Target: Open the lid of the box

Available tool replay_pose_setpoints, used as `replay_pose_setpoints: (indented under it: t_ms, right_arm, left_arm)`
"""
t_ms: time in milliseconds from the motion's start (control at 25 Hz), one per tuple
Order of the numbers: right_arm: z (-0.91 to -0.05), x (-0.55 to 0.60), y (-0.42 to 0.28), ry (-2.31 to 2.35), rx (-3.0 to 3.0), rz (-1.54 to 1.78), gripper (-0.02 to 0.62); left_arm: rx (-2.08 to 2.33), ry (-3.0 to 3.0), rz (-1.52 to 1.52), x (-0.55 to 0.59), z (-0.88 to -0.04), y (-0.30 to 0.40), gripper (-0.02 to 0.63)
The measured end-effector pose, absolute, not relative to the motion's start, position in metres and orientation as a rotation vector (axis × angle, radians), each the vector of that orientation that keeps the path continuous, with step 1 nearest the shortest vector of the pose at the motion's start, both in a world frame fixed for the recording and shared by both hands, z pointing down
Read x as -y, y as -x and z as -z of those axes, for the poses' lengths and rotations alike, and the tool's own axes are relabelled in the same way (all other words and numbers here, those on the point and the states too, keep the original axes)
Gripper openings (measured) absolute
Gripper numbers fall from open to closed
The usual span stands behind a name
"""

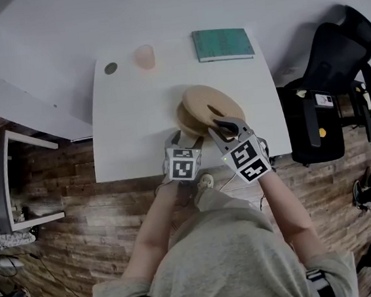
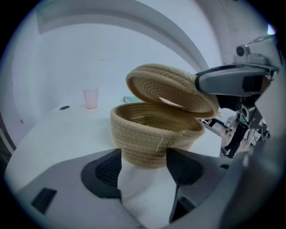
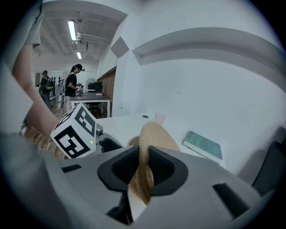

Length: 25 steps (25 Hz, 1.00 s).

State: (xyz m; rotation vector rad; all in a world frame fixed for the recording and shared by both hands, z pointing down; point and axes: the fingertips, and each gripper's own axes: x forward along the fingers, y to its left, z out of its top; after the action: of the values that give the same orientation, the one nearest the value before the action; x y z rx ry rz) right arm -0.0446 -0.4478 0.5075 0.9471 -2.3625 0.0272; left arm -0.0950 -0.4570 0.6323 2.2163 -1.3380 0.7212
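A round woven box (image 1: 188, 121) stands near the front edge of the white table (image 1: 129, 117). Its woven lid (image 1: 211, 105) is raised and tilted, with the near edge up. My right gripper (image 1: 226, 128) is shut on the lid's rim; in the right gripper view the lid (image 3: 152, 134) stands on edge between the two pads of that gripper (image 3: 144, 167). My left gripper (image 2: 144, 167) has a pad on each side of the box's lower wall (image 2: 147, 134), and both pads touch it. The inside of the box looks empty.
A green book (image 1: 222, 44), a pink cup (image 1: 144, 56) and a small dark disc (image 1: 110, 68) lie along the table's far edge. A black office chair (image 1: 335, 63) and a black bag (image 1: 311, 124) stand to the right of the table. People stand at a far desk (image 3: 73, 89).
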Motion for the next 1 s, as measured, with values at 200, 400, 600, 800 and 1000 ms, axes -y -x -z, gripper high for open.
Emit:
replay_pose_setpoints:
  t_ms: [200, 400, 600, 800, 1000]
  right_arm:
    - [-0.498, 0.449, 0.034, -1.030, 2.396, -0.099, 0.069]
    - [-0.489, 0.444, 0.018, -1.146, 2.424, -0.183, 0.069]
    - [-0.482, 0.431, 0.002, -1.257, 2.441, -0.247, 0.069]
    - [-0.471, 0.409, -0.014, -1.361, 2.466, -0.291, 0.069]
    - [-0.461, 0.383, -0.025, -1.430, 2.499, -0.337, 0.069]
  left_arm:
    - [1.374, -2.211, -0.689, 0.455, -0.627, 0.099, 0.301]
    - [1.382, -2.205, -0.645, 0.442, -0.615, 0.100, 0.287]
    - [1.448, -2.211, -0.599, 0.428, -0.600, 0.106, 0.216]
    - [1.506, -2.206, -0.543, 0.404, -0.585, 0.110, 0.150]
    - [1.561, -2.196, -0.477, 0.377, -0.568, 0.115, 0.081]
